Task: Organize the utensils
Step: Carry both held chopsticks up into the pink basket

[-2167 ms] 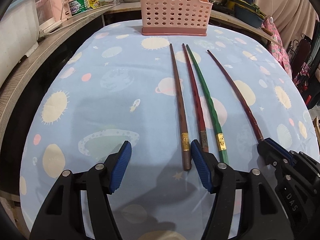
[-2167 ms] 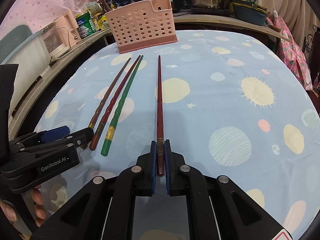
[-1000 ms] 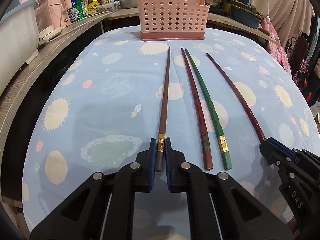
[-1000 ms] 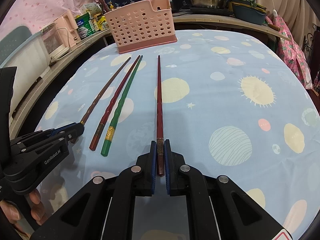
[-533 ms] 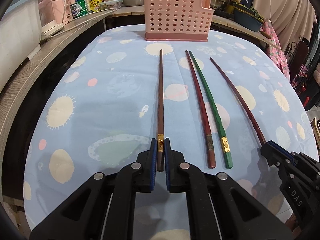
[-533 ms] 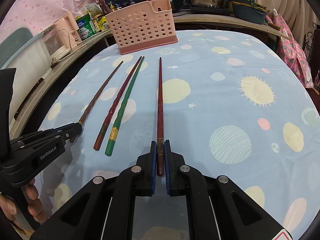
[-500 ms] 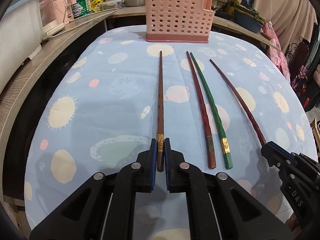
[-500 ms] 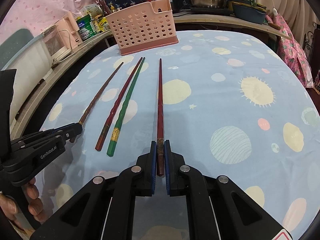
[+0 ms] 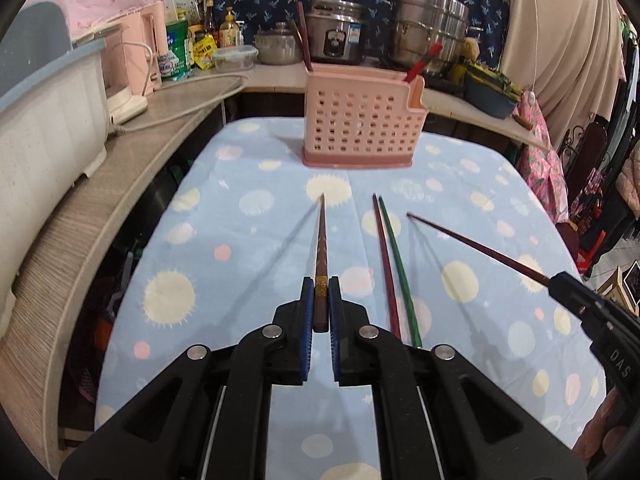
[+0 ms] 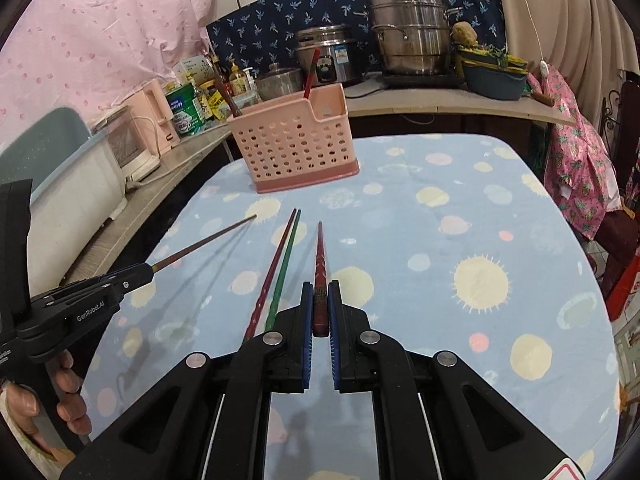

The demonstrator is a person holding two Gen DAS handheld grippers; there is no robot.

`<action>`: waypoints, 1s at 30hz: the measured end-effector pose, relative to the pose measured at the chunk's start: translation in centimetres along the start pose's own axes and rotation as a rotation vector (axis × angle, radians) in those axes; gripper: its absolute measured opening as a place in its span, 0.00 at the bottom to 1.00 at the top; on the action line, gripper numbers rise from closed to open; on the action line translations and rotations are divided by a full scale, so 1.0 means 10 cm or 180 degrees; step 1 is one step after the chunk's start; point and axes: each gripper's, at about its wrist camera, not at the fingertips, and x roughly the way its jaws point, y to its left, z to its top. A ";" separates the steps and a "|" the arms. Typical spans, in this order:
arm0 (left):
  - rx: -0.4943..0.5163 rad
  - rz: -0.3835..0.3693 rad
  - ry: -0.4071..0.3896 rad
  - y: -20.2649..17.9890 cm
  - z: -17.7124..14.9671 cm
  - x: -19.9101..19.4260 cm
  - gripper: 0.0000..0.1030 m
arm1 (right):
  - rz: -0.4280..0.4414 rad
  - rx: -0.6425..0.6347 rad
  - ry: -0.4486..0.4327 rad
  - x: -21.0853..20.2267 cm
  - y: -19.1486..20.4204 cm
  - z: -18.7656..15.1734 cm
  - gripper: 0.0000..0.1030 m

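My left gripper (image 9: 319, 300) is shut on the thick end of a brown chopstick (image 9: 321, 240), held in the air and pointing at the pink perforated utensil holder (image 9: 362, 124). My right gripper (image 10: 319, 302) is shut on a dark red chopstick (image 10: 320, 254), also lifted off the cloth. Each gripper shows in the other's view: the right gripper (image 9: 560, 280) and its red chopstick (image 9: 472, 246), the left gripper (image 10: 146, 270) and its brown chopstick (image 10: 208, 242). A maroon chopstick (image 9: 384, 256) and a green chopstick (image 9: 398, 260) lie side by side on the tablecloth between them.
The table has a light blue planet-print cloth (image 9: 248, 240). The holder (image 10: 292, 140) stands at its far edge with a few utensils in it. Behind run counters with a rice cooker (image 9: 334, 40), steel pots (image 10: 412, 28), bottles and a white tub (image 9: 44, 120). A hand (image 10: 68, 400) grips the left tool.
Both grippers have risen, lifting their chopsticks off the cloth; shadows now fall beneath them. The maroon and green chopsticks have stayed on the table.
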 end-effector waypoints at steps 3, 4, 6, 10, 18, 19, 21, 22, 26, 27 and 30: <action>-0.0005 0.0011 -0.0077 0.03 0.18 -0.06 0.07 | 0.0046 0.0025 -0.0126 -0.07 -0.02 0.24 0.07; -0.0012 0.0011 -0.0097 0.03 0.23 -0.07 0.07 | 0.0059 0.0029 -0.0159 -0.08 -0.03 0.31 0.07; -0.0026 -0.0004 -0.0136 0.05 0.36 -0.10 0.07 | 0.0059 0.0018 -0.0239 -0.11 -0.03 0.47 0.07; -0.0014 0.0010 -0.0264 0.04 0.63 -0.16 0.07 | 0.0092 -0.0036 -0.0364 -0.15 -0.01 0.77 0.07; -0.0037 -0.0006 -0.0503 0.07 1.20 -0.25 0.07 | 0.0181 -0.0099 -0.0565 -0.16 0.07 1.33 0.07; -0.0054 -0.0027 -0.0518 0.08 1.26 -0.27 0.07 | 0.0200 -0.0088 -0.0590 -0.17 0.07 1.38 0.07; -0.0088 -0.0078 -0.0572 0.09 1.43 -0.31 0.07 | 0.0238 -0.0054 -0.0651 -0.19 0.06 1.52 0.07; -0.0105 -0.0093 -0.0593 0.10 1.50 -0.33 0.07 | 0.0263 -0.0035 -0.0681 -0.19 0.06 1.58 0.07; -0.0130 -0.0108 -0.0741 0.10 1.79 -0.42 0.07 | 0.0335 -0.0002 -0.0822 -0.21 0.10 1.88 0.07; -0.0141 -0.0109 -0.0783 0.10 1.88 -0.45 0.07 | 0.0340 0.0000 -0.0861 -0.22 0.10 1.96 0.07; -0.0181 -0.0144 -0.0929 0.10 2.13 -0.55 0.07 | 0.0351 0.0005 -0.0970 -0.21 0.12 2.21 0.07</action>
